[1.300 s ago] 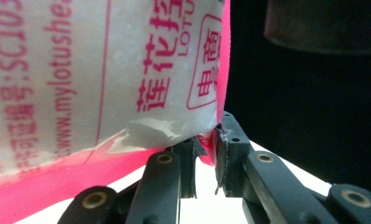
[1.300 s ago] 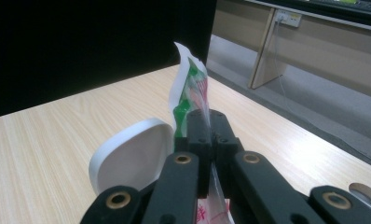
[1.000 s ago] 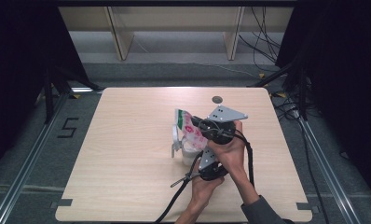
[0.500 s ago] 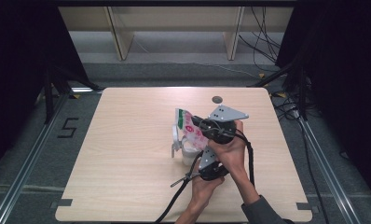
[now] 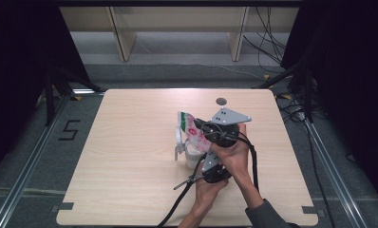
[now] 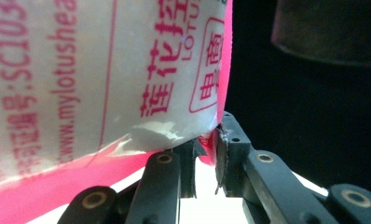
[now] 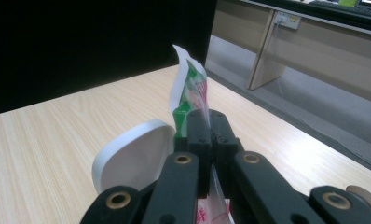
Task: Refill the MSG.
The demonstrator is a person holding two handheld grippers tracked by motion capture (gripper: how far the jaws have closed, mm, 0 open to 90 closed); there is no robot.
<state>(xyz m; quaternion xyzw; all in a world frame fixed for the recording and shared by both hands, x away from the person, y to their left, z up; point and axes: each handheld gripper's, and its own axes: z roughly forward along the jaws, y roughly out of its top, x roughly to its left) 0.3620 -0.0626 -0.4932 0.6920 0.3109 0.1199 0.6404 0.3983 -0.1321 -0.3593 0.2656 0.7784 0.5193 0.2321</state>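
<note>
A white packet (image 5: 189, 127) with pink and green print is held upright over the middle of the table, both grippers clamped on it. In the left gripper view its white face with pink lettering (image 6: 104, 70) looms close, and my left gripper (image 6: 205, 150) is shut on its pink bottom edge. My right gripper (image 7: 207, 122) is shut on the packet's thin green-and-clear edge (image 7: 191, 88). From above, the left gripper (image 5: 200, 149) reaches up from the near hand and the right gripper (image 5: 200, 127) comes in from the right. A small white tub (image 5: 192, 156) with its lid (image 5: 178, 140) raised stands right under the packet.
The wooden table (image 5: 130, 166) has bare room to the left and front. A small grey disc (image 5: 221, 101) lies near the far edge, also low at the right in the right gripper view (image 7: 360, 196). The white lid (image 7: 132, 158) stands just left of the right gripper's jaws.
</note>
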